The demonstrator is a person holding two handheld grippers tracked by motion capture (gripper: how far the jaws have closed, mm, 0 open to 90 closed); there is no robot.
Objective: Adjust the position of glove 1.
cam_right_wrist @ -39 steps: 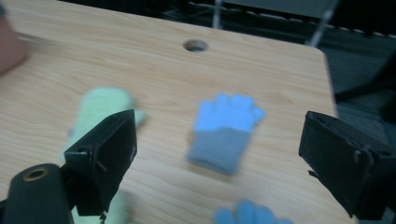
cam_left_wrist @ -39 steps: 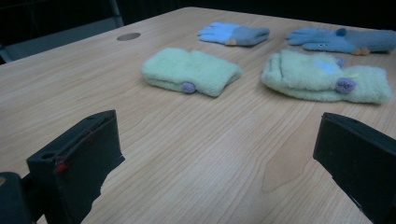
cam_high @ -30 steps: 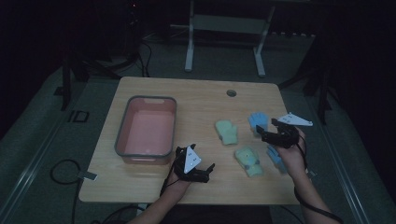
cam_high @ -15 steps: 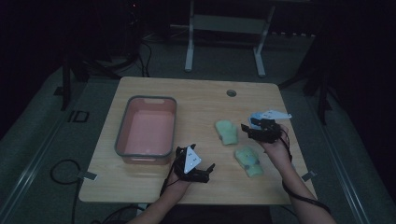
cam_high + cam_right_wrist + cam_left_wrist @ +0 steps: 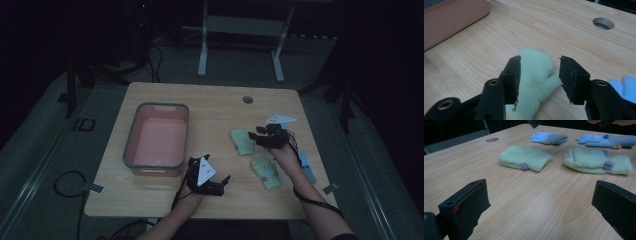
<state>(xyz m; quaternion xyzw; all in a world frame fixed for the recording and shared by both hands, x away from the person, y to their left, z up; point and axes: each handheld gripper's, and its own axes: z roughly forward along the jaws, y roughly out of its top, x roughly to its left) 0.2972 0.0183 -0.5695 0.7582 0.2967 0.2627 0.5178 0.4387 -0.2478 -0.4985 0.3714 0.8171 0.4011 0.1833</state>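
Mittens unsorted: I see the pink bin [image 5: 156,141] empty, all four on the bench [image 5: 215,107]. My right gripper [image 5: 540,75], fingers closing but not yet touching, straddles the far green mitten [image 5: 536,75]. Left gripper [image 5: 541,212] rests open.

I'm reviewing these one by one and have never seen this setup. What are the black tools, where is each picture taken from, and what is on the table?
A person sits at a wooden table with a hand-held two-jaw gripper in each hand. The wide picture looks down from above; the other two come from cameras riding on the grippers.

The left gripper rests open near the table's front edge, holding nothing.

The right gripper hangs over a green mitten, jaws either side of its tip; they have just been closing, but no grip shows yet.

Also there: a pink bin, a second green mitten and two blue gloves.
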